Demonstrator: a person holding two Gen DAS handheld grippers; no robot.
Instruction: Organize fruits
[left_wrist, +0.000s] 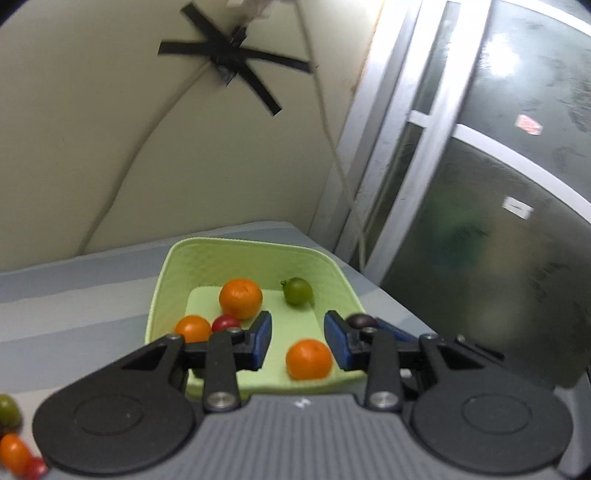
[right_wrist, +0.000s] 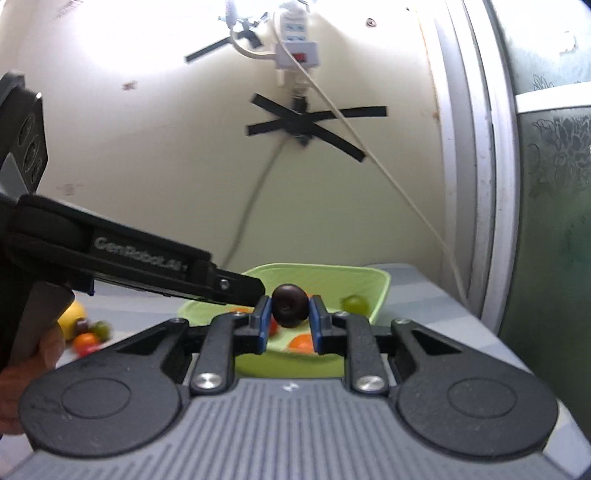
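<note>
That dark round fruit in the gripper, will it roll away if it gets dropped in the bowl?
Probably: the dark fruit looks round and smooth, so it may roll on the green bowl floor. The bowl's walls should stop it. It seems small, held between the right gripper pads, so likely light.

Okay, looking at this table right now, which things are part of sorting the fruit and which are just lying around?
Part of the job:
- green basket
- oranges in it
- green fruit
- red fruit
- dark fruit in the right gripper
- loose fruits on the table
- left gripper

Just lying about:
- power strip
- black tape cross
- cables
</note>
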